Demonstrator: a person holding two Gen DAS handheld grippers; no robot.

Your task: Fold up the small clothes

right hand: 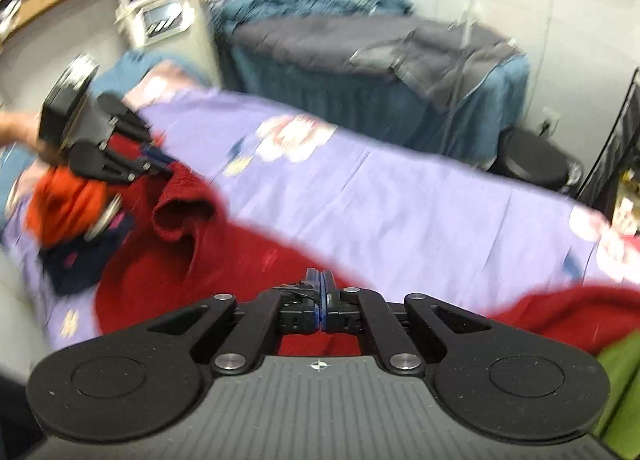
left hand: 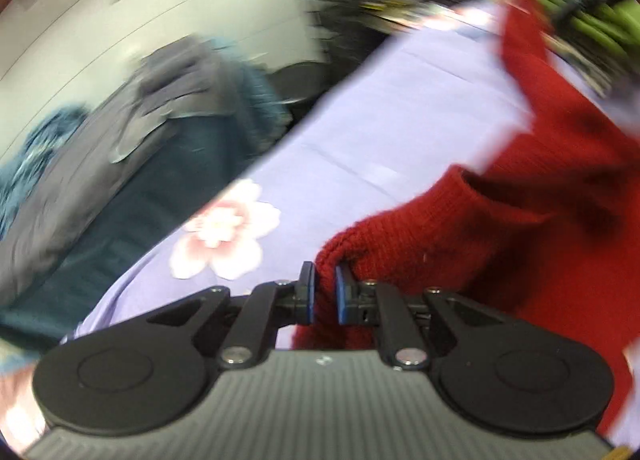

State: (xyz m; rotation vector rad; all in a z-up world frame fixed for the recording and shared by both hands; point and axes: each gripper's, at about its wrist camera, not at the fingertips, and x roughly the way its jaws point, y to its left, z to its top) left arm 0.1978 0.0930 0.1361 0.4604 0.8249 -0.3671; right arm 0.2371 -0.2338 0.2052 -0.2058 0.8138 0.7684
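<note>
While both views smear with motion, the left gripper (left hand: pixel 325 292) is clamped on a knit edge of the red sweater (left hand: pixel 520 228), probably a cuff or hem, judging by the ribbing. The right gripper (right hand: pixel 321 300) has its blue pads pressed together; whether red cloth sits between them I cannot tell. Holding two edges would let the sweater spread across the lilac sheet (right hand: pixel 400 212). At ten o'clock in the right view, an orange garment (right hand: pixel 68 208) lies half hidden behind the other tool.

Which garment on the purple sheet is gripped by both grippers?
The dark red knit sweater: left gripper pinches its edge, right gripper is closed over it. The orange and navy garments lie ungripped.
</note>
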